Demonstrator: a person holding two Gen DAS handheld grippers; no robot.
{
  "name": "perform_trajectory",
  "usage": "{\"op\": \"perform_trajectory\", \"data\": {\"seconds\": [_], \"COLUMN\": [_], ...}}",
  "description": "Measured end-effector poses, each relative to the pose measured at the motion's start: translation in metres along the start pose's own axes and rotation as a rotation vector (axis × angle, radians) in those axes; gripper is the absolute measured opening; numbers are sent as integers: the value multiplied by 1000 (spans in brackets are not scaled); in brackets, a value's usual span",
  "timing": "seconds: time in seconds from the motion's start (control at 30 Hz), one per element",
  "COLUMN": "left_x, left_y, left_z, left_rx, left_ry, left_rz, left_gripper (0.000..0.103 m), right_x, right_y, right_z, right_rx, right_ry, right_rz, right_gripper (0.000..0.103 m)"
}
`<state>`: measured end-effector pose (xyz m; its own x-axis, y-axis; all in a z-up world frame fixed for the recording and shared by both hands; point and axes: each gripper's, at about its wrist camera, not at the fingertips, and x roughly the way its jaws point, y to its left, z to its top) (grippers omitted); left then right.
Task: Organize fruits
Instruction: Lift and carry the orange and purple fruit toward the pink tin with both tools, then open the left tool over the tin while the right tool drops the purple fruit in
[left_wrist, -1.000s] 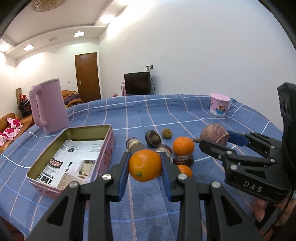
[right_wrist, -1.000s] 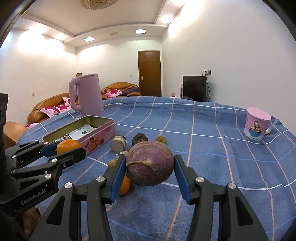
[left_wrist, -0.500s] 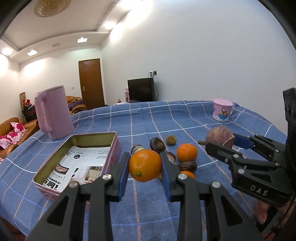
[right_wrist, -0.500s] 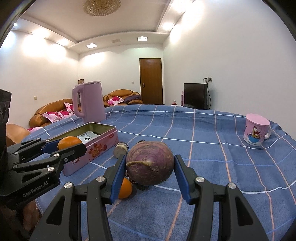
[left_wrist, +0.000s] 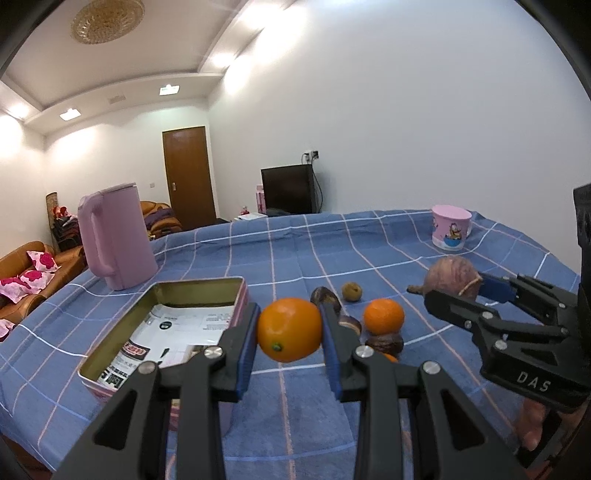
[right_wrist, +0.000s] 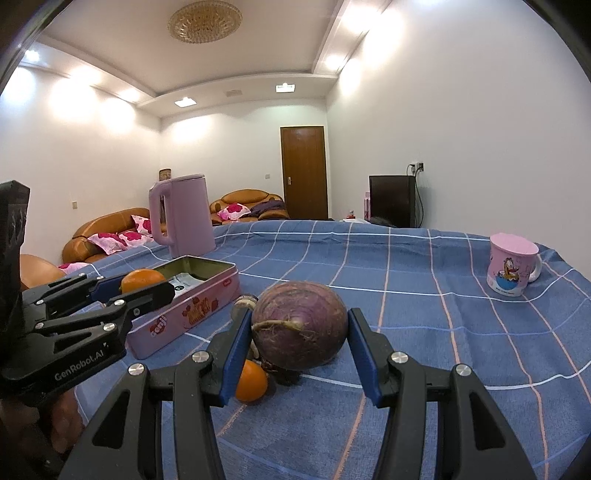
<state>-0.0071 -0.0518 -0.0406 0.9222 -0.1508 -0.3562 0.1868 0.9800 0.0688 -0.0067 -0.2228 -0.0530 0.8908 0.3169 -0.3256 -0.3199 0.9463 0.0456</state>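
At nine o'clock on the blue checked table (left_wrist: 369, 236), far left in the left wrist view, a pink kettle (left_wrist: 114, 236) stands upright, and just nearer the camera lies an open pink tin (left_wrist: 236, 295), long and shallow, with printed paper on its floor. Next, the left tongs (left_wrist: 290, 330) pinch an orange (left_wrist: 289, 329) between their blue pads, holding it clear of the table just right of the tin's near corner. Behind it at about one o'clock sits the loose pile of fruit: a second orange (left_wrist: 383, 316) resting on a dark brown fruit (left_wrist: 384, 342), another dark fruit (left_wrist: 320, 295) partly hidden behind the pad, and a small greenish-brown one (left_wrist: 351, 291) a little apart at the back. Farther right, the right tongs (right_wrist: 300, 334) are clamped on a purple round root (right_wrist: 300, 325), rootlets towards the camera, lifted above the pile. At two o'clock, well apart from everything, a pink cartoon mug (left_wrist: 450, 229) stands near the table's far edge.
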Motion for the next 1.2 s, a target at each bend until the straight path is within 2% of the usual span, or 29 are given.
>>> {"op": "perform_trajectory", "data": {"seconds": [0.3, 0.77, 1.2], "left_x": [5, 38, 68], "left_y": [31, 104, 145], "left_z": [11, 13, 6], "left_rx": [-36, -110, -147], "left_ry": [7, 93, 174], "left_rz": [49, 159, 187], "left_gripper": [34, 34, 34], "right_x": [15, 74, 135], "right_y": [15, 65, 115], "right_z": [16, 53, 60], "right_rx": [-19, -71, -119], "right_ry": [17, 80, 163], "right_rz": [44, 162, 234], "right_gripper": [54, 54, 54]}}
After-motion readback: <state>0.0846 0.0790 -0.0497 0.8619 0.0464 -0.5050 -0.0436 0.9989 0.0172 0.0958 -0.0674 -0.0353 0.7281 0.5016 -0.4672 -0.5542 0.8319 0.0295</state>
